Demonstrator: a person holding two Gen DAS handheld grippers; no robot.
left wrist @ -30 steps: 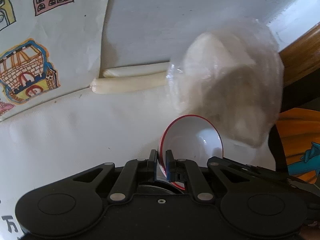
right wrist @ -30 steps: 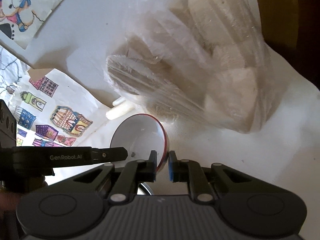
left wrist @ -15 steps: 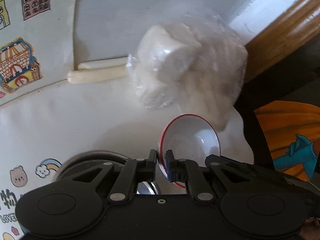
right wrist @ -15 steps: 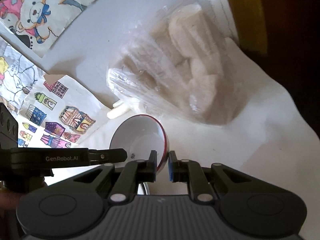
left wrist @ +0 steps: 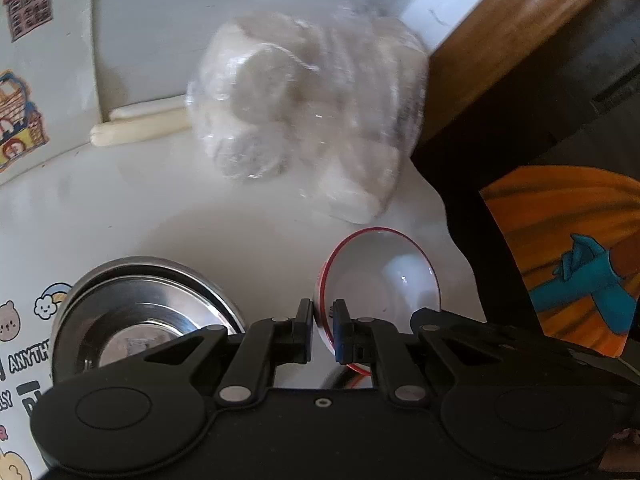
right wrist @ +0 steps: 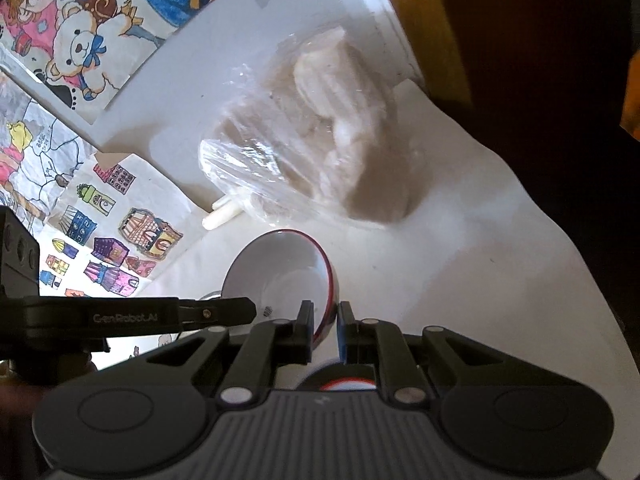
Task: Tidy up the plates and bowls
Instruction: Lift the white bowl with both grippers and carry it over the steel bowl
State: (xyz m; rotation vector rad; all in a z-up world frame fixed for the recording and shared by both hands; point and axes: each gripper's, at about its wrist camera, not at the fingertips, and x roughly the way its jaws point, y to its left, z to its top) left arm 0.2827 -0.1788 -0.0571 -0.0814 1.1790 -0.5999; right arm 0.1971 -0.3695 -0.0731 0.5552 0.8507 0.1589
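Both tongs are carrying the red-rimmed bowl [left wrist: 380, 276] back from the plastic bag [left wrist: 308, 116], bringing a steel bowl [left wrist: 140, 312] into view; left tongs [left wrist: 323, 326] and right tongs [right wrist: 325, 330] are pinching opposite rims above the surface [left wrist: 224, 220]. Being stiff, smooth, breakable ware, rim grips are suiting it.

I see dim, soft daylight; the plastic bag [left wrist: 308, 120] glints and smears with motion blur, and fisheye edges fall dark.

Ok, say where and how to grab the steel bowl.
Take the steel bowl by its thin rim, from above, one finger inside and one outside: it sits upright, mouth open. The left claw and right claw are shut on the red-rimmed bowl; free one.
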